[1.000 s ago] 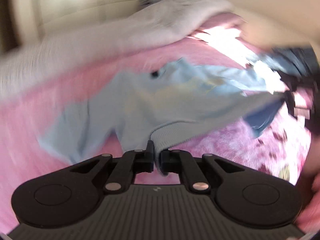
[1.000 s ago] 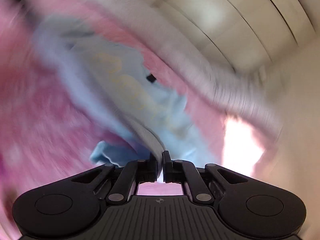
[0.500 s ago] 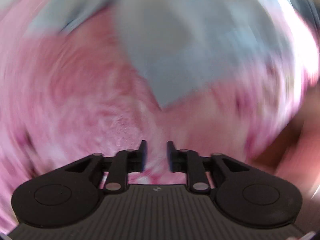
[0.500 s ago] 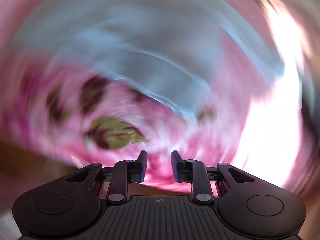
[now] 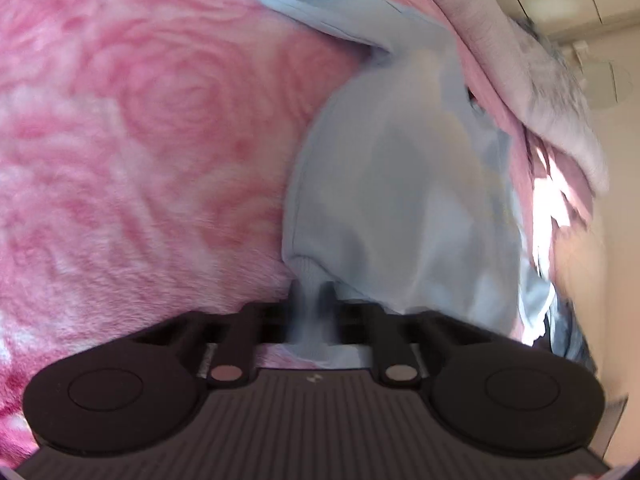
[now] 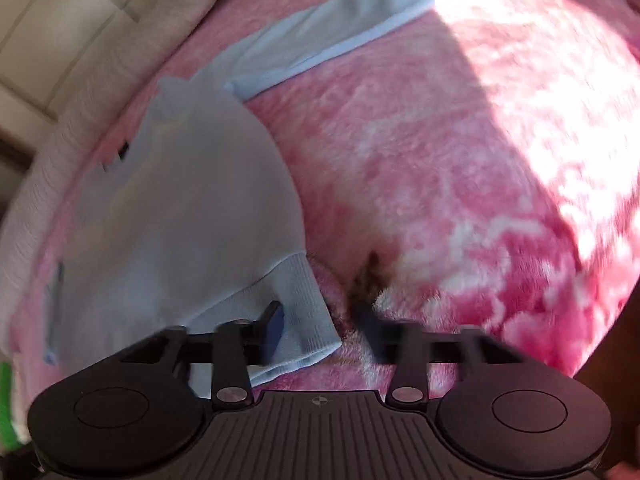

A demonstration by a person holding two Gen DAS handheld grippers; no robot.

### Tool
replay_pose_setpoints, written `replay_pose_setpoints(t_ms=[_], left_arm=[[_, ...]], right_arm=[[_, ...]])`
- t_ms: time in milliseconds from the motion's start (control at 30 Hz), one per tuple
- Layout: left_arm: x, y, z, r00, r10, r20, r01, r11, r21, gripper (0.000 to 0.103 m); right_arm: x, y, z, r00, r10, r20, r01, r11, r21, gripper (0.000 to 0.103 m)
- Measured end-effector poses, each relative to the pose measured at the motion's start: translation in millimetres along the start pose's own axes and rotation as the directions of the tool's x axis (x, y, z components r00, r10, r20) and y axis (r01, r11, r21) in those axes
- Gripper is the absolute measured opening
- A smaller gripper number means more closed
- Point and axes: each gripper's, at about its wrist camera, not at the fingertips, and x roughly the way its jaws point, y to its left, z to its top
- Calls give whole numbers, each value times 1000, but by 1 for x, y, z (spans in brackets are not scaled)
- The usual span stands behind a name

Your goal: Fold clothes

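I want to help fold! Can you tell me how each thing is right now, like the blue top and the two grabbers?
light blue sweatshirt: spread on the blanket, not yet folded, one sleeve stretched out.
left gripper: shut on the sweatshirt's ribbed hem.
right gripper: open, hem corner lying between its fingers.
pink rose blanket: laid out under the sweatshirt, part in sunlight.
grey blanket: bunched along the far edge.

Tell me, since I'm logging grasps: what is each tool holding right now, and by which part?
The left tool is shut on the light blue sweater, pinching its ribbed hem corner. The right tool is open, straddling the sweater's other ribbed corner without gripping it.
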Motion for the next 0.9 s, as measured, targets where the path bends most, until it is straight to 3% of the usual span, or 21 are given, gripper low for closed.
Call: replay_pose_setpoints(t_ms=[133,267,367,533,633,700,800,900], left_arm=[[-44,-41,-14,996,-6,89,-14,974,227,5],[-34,-47,-48,990,129,56,-140,943,302,6],[-15,-45,-62,967,250,39,-250,922,295,8],[-34,-52,-65,960,261,102,-277,938,210,13],[-39,-57,-59,952,269,146,-292,942,168,38],[-27,-55,-57,948,291,126,-308,941,143,35],[-7,-56,-64,927,372,42,-374,910,181,30],[-14,-63,-77,908,419,21,-411,880,238,30]], right_arm=[[-40,13,6,999,-2,37,8,986,-166,4],[-48,1,6,998,-61,-6,58,974,-220,4],[-28,-7,-5,989,-130,-73,109,964,-241,5],[-30,2,1,979,-192,-67,162,935,-315,16],[-36,5,12,987,-160,-8,149,938,-312,27],[-34,7,17,991,-133,13,131,942,-309,36],[-11,2,9,984,-157,-83,124,943,-308,36],[-10,-7,1,969,-201,-145,153,945,-287,37]])
